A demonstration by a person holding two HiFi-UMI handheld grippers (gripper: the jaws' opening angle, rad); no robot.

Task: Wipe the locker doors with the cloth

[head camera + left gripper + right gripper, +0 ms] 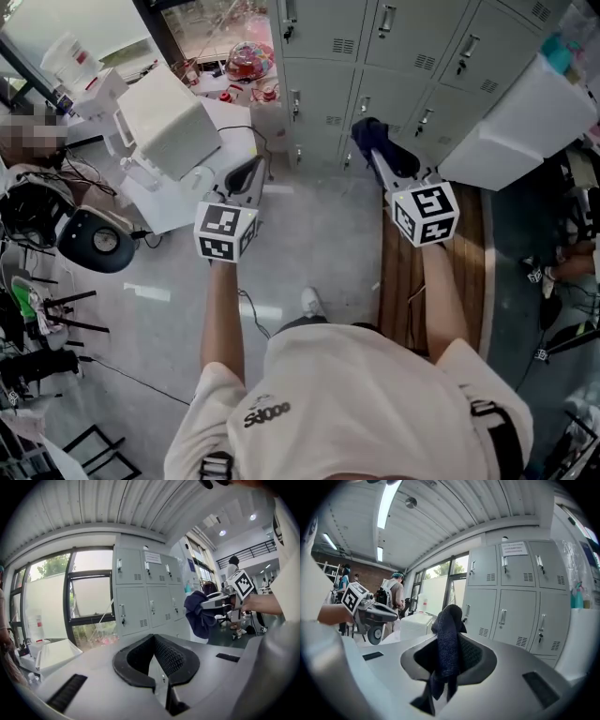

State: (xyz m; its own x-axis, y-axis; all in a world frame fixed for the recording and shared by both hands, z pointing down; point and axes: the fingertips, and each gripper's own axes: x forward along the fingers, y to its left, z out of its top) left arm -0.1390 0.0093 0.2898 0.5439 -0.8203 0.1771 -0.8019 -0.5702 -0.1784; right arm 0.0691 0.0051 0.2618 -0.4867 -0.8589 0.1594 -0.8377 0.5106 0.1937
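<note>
A workshop-type hall or lab is shown, not a home. A bank of grey metal lockers [394, 56] is set vs. the wall. A corrugated metal ceiling [117, 503] w/ strip lights [386, 501] is seen overhead. The bare concrete floor [319, 234] is crowded w/ cables [89, 173], white equipment boxes [169, 122] & black stands [66, 314]. Big black-framed windows [89, 597], a brick wall [361, 569] & an upper-level railing [248, 555] are also seen.

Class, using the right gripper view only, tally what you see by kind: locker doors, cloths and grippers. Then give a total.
Locker doors: 6
Cloth: 1
Grippers: 2 (left gripper, right gripper)
Total: 9
</note>
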